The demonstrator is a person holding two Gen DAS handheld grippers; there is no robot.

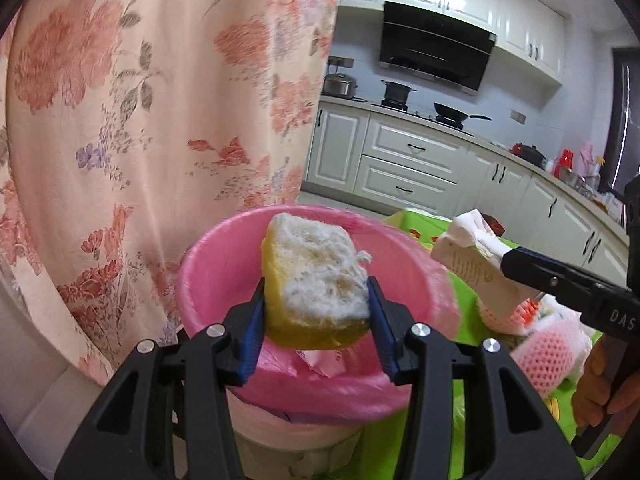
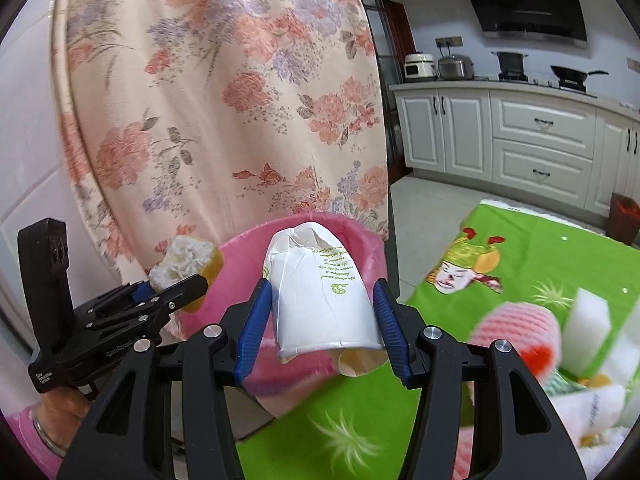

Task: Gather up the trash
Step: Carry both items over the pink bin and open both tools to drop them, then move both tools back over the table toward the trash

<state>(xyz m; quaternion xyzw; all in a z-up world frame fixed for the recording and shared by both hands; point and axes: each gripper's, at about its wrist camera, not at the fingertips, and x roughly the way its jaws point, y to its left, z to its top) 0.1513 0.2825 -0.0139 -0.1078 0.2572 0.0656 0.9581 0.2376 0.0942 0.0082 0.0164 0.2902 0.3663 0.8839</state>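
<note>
2 handheld grippers carry trash toward a bin [image 1: 208, 272] lined with a pink bag, which stands before a floral curtain [image 1: 140, 100] in a kitchen. The left gripper [image 1: 316, 312] is clamped on a worn yellow sponge [image 1: 316, 276], its blue pads pressing both sides; in the left view the sponge hangs over the bin's open mouth, at the centre of the picture. The right gripper [image 2: 324, 320] is clamped on a crushed white paper cup [image 2: 320, 296], held with its base toward the camera; the bin's rim shows just behind the cup at 12 o'clock. In the right view the left gripper [image 2: 176, 292] and its sponge [image 2: 188, 260] sit at 9 o'clock, beside the bin. Some scraps seem to lie in the bag already, though they are hard to make out. At 3 to 4 o'clock, on a green cloth [image 2: 540, 248], more trash waits: pink foam nets [image 2: 520, 332], white foam blocks [image 2: 588, 328] and crumpled wrappers. Judged from this, the job is partly done: 2 pieces are about to be dropped, not yet released, and several more remain to collect.
</note>
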